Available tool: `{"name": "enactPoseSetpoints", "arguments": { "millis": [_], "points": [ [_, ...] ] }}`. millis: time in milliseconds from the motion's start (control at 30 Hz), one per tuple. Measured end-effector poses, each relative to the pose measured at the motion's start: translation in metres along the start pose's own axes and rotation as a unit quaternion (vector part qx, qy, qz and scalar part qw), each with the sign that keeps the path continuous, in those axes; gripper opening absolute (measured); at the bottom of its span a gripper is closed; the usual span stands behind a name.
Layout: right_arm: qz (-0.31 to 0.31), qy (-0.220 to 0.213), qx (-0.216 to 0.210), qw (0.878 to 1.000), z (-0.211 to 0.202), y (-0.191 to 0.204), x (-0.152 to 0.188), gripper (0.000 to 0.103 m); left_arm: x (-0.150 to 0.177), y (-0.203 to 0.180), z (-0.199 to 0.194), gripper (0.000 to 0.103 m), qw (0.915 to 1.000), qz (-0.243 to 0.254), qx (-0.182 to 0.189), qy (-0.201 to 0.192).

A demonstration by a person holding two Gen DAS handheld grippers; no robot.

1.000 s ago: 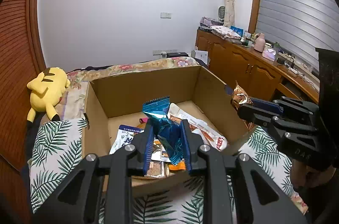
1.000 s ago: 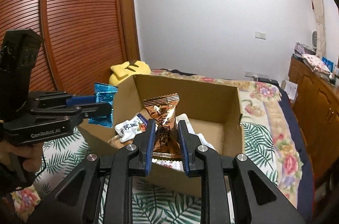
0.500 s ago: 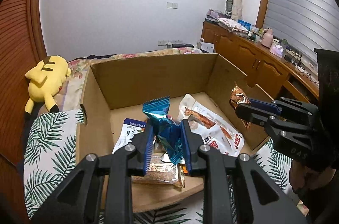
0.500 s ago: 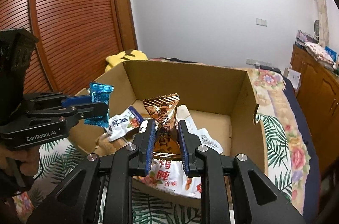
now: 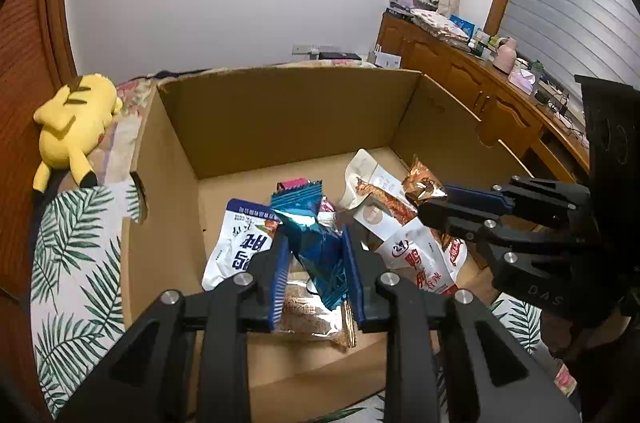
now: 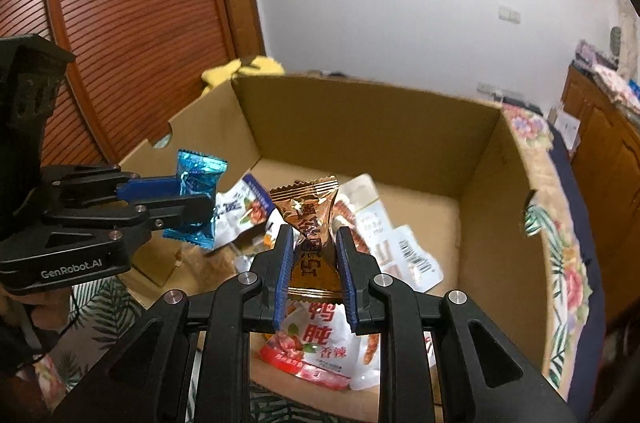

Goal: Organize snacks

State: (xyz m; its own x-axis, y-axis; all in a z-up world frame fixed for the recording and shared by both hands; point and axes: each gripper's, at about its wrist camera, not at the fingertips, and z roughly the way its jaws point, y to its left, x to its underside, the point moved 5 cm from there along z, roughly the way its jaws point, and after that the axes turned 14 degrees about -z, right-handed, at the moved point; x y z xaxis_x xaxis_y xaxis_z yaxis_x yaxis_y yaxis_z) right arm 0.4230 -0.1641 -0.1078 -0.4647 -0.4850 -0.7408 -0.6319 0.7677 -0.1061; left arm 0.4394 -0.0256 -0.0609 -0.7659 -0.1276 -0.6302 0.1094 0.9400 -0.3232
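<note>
Two packets are in my grip, one per hand, both held over the open cardboard box. My left gripper is clenched on a blue foil packet, whose crimped top edge sticks up past my fingertips while its lower end hangs between the blue pads. My right gripper is clenched on a bronze foil packet, its fanned top rising above the jaws and its narrow waist pinched between them. Seen from my left wrist, the right gripper reaches in from the right side with the bronze packet at its tip, above the box floor; seen from my right wrist, the left gripper comes in from the left with the blue packet near the box's left wall. Beneath and beyond both sets of jaws lie loose snacks on the box floor: a white pouch with blue trim to the left of my left jaws, and a white-and-red pouch directly under my right jaws. Past the box's far left corner a yellow plush toy rests on the leaf-print bedcover.
</note>
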Motion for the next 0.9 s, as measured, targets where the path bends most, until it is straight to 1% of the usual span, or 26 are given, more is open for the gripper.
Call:
{"name": "enactPoseSetpoints", "arguments": {
  "millis": [33, 100, 133, 233, 300, 433, 500, 567, 667, 700, 733, 833, 867, 900],
  "points": [
    [0.002, 0.004, -0.002, 1.0, 0.002, 0.0, 0.0, 0.024, 0.0, 0.001, 0.002, 0.027, 1.0, -0.002, -0.002, 0.003],
    [0.004, 0.011, -0.006, 1.0, 0.005, 0.0, 0.0, 0.025, 0.001, 0.003, 0.003, 0.029, 1.0, -0.006, -0.005, 0.005],
    [0.006, 0.011, -0.008, 1.0, 0.005, 0.001, 0.0, 0.029, 0.001, 0.003, 0.003, 0.031, 0.9999, -0.007, -0.007, 0.004],
    [0.008, 0.01, -0.009, 1.0, 0.004, 0.001, 0.001, 0.031, 0.002, 0.003, 0.002, 0.034, 0.9999, -0.007, -0.009, 0.0],
    [0.01, 0.007, -0.007, 1.0, 0.003, 0.002, 0.0, 0.032, 0.002, 0.004, 0.0, 0.039, 0.9999, -0.005, -0.013, -0.005],
    [0.012, -0.006, 0.001, 1.0, -0.005, 0.002, 0.001, 0.034, 0.002, 0.003, -0.005, 0.042, 0.9996, -0.005, -0.021, -0.016],
    [0.015, -0.015, 0.01, 1.0, -0.01, 0.001, 0.001, 0.036, 0.003, 0.004, -0.008, 0.047, 0.9994, -0.004, -0.029, -0.021],
    [0.02, -0.022, 0.014, 0.999, -0.015, 0.0, 0.002, 0.038, 0.003, 0.003, -0.013, 0.05, 0.9989, -0.004, -0.036, -0.031],
    [0.027, -0.03, 0.027, 0.999, -0.022, -0.002, 0.004, 0.043, 0.004, 0.003, -0.019, 0.051, 0.9983, -0.004, -0.041, -0.042],
    [0.029, -0.033, 0.033, 0.999, -0.025, -0.004, 0.004, 0.046, 0.004, 0.003, -0.022, 0.052, 0.998, -0.005, -0.043, -0.046],
    [0.032, -0.036, 0.039, 0.998, -0.028, -0.005, 0.005, 0.049, 0.004, 0.002, -0.024, 0.055, 0.9978, -0.004, -0.045, -0.05],
    [0.04, -0.045, 0.054, 0.997, -0.037, -0.008, 0.005, 0.055, 0.005, 0.0, -0.034, 0.059, 0.9966, 0.002, -0.049, -0.066],
    [0.041, -0.048, 0.057, 0.996, -0.039, -0.008, 0.005, 0.056, 0.006, -0.001, -0.038, 0.062, 0.9963, 0.004, -0.049, -0.07],
    [0.043, -0.051, 0.06, 0.996, -0.042, -0.008, 0.006, 0.06, 0.007, -0.001, -0.042, 0.069, 0.996, 0.005, -0.048, -0.075]
  ]
}}
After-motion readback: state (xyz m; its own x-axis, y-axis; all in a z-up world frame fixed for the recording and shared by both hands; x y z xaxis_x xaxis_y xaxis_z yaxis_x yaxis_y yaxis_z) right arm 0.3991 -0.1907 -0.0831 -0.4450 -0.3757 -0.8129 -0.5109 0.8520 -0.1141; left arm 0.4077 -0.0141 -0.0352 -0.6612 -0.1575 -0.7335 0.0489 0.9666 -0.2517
